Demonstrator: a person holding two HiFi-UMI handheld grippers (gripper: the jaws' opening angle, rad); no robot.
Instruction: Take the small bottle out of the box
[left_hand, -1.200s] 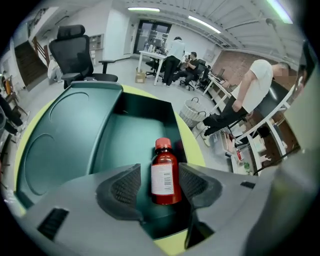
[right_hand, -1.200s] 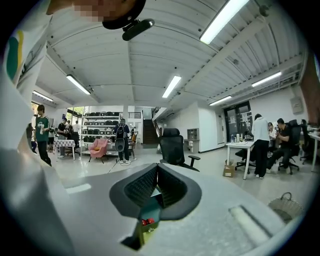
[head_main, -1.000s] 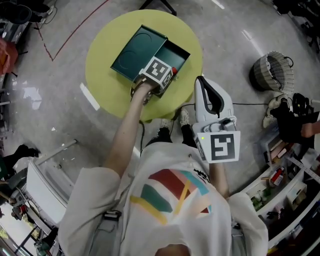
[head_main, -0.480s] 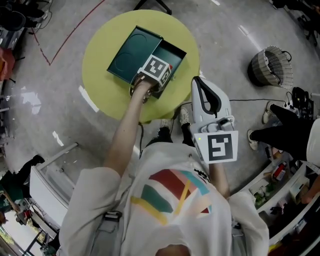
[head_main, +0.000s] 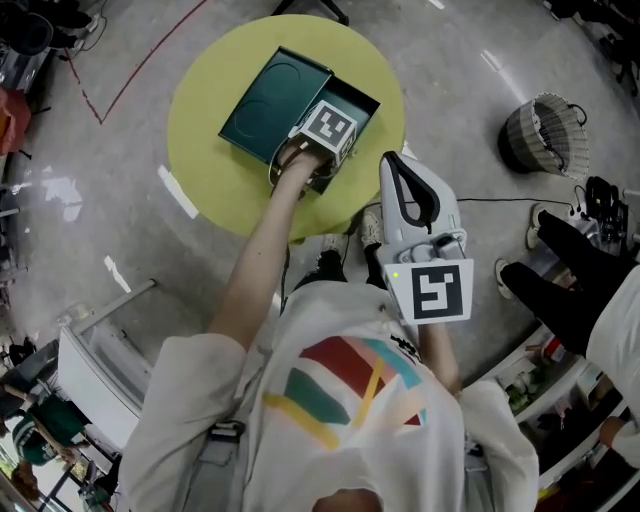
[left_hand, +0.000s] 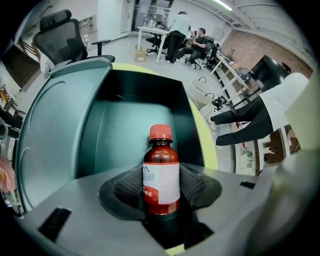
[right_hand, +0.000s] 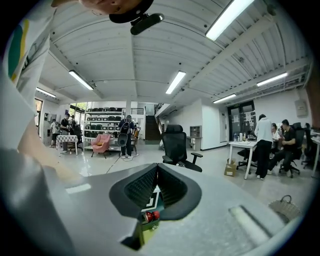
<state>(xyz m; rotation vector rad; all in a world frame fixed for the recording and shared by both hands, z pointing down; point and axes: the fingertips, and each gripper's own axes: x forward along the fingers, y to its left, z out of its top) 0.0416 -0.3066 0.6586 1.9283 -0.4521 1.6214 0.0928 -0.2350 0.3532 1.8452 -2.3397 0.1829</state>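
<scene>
A dark green box (head_main: 345, 103) lies open on the round yellow table (head_main: 200, 130), its lid (head_main: 275, 93) folded out to the left. My left gripper (head_main: 328, 130) reaches over the box's near end. It is shut on the small brown bottle (left_hand: 161, 172), which has a red cap and a white label and stands upright between the pads (left_hand: 197, 186). The box's inside (left_hand: 135, 125) shows behind the bottle. The head view hides the bottle under the marker cube. My right gripper (head_main: 397, 162) hangs off the table's near edge, shut and holding nothing (right_hand: 157, 172).
A woven basket (head_main: 545, 135) stands on the floor at the right. A person in dark clothes (head_main: 565, 275) is close on the right, beside shelves (head_main: 560, 400). An office chair (left_hand: 65, 40) stands beyond the box, and people sit at desks (left_hand: 185, 35) farther off.
My left gripper has shifted a little toward the far right over the box with the bottle in it. The right gripper has held its place. The dark-clothed person has come in at the right.
</scene>
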